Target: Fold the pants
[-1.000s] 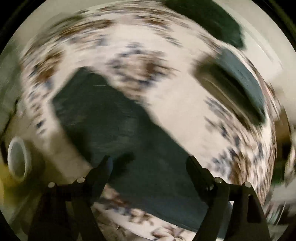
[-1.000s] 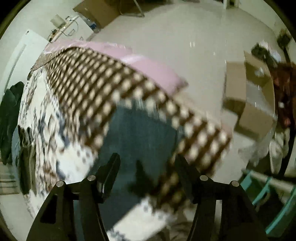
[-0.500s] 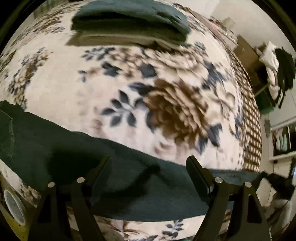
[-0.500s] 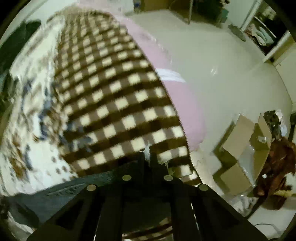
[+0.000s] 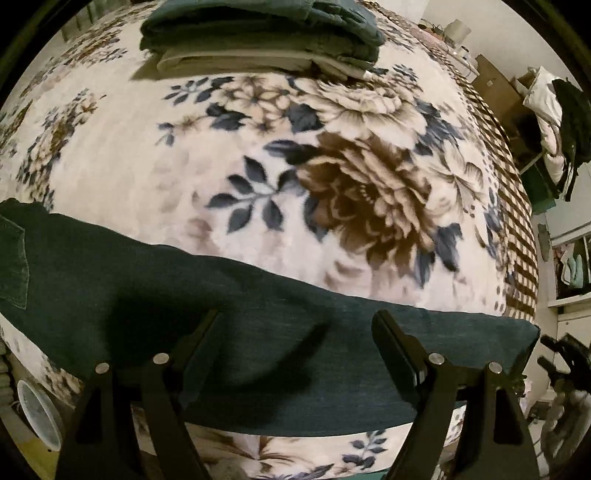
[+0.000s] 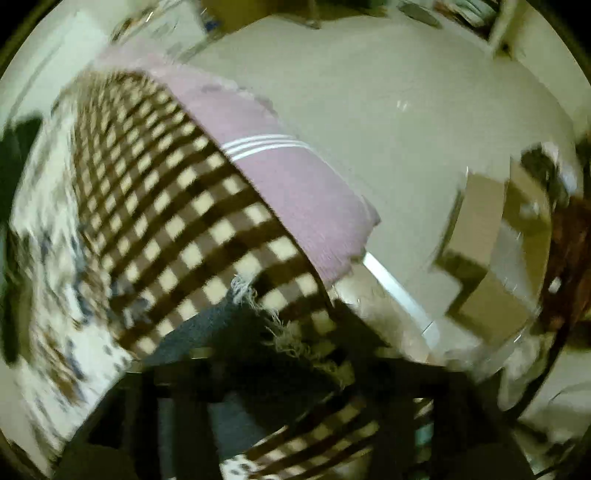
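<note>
Lying flat across floral blanket: dark pants. Left gripper above them, jaws apart, empty. Right gripper blurred, jaws just reopening over frayed hem; grip undeterminable.

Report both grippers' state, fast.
Left gripper: open, fingers over the dark pants, holding nothing.
Right gripper: fingers just opening around the frayed pant hem; blur hides any grip.

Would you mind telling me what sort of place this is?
Most likely a bedroom: a bed under a floral blanket, a stack of folded clothes on it, and cardboard boxes on the floor.
</note>
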`<action>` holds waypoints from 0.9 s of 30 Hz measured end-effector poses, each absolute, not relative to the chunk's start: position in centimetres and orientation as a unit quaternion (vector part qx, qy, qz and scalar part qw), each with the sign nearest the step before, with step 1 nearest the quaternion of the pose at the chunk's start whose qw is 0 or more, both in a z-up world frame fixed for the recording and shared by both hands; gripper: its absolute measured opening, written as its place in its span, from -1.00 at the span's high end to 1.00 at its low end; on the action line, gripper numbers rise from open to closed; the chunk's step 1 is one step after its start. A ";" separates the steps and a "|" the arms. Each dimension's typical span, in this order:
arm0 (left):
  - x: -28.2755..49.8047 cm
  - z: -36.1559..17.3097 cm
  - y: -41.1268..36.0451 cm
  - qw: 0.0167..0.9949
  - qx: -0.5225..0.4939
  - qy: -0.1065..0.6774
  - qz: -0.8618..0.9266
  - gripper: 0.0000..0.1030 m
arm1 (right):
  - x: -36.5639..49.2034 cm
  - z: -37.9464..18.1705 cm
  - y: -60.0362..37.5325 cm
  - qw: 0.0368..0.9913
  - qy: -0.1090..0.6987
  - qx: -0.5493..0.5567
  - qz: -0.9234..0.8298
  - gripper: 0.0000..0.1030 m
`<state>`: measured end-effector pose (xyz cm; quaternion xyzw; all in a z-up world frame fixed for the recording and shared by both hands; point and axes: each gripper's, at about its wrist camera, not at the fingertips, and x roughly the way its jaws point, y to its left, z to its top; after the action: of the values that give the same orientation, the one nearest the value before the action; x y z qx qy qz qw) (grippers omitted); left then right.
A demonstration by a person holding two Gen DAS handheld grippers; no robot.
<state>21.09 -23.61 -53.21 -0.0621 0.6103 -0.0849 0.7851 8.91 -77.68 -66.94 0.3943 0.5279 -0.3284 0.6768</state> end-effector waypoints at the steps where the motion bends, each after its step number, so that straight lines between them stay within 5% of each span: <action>1: 21.0 -53.3 -23.2 0.785 -0.065 0.611 -0.081 -0.57 | 8.1 -67.0 -77.5 0.673 0.523 0.407 -0.328 -0.11; 8: 19.7 -55.1 -20.4 0.766 -0.095 0.633 -0.051 -0.57 | 4.7 -73.1 -74.0 0.601 0.521 0.521 -0.310 -0.08; 10: 19.3 -55.4 -19.6 0.763 -0.098 0.637 -0.046 -0.57 | 4.9 -74.1 -73.1 0.599 0.509 0.538 -0.304 0.33; 11: 19.2 -55.6 -19.1 0.762 -0.100 0.639 -0.043 -0.57 | 5.1 -74.1 -72.7 0.604 0.505 0.535 -0.307 0.69; 15: 18.7 -55.6 -16.8 0.757 -0.113 0.643 -0.025 -0.57 | 6.1 -73.1 -72.1 0.607 0.517 0.493 -0.346 0.84; 20: 18.4 -54.6 -11.8 0.749 -0.158 0.643 0.009 -0.57 | 8.9 -72.0 -71.0 0.589 0.591 0.425 -0.352 0.76; 22: 18.2 -54.1 -8.9 0.744 -0.183 0.642 0.020 -0.57 | 10.5 -70.2 -69.4 0.590 0.617 0.397 -0.337 0.50; 24: 18.3 -53.8 -6.4 0.740 -0.194 0.642 0.039 -0.57 | 12.5 -67.1 -66.4 0.613 0.620 0.390 -0.297 -0.04; 27: 18.7 -53.4 -1.2 0.732 -0.221 0.640 0.073 -0.57 | 16.9 -64.3 -60.1 0.637 0.637 0.375 -0.221 -0.07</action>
<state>18.72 -1.16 -53.40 -0.2213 0.6402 0.0730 0.7320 16.94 -60.09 -64.30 0.3753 0.6365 -0.2210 0.6365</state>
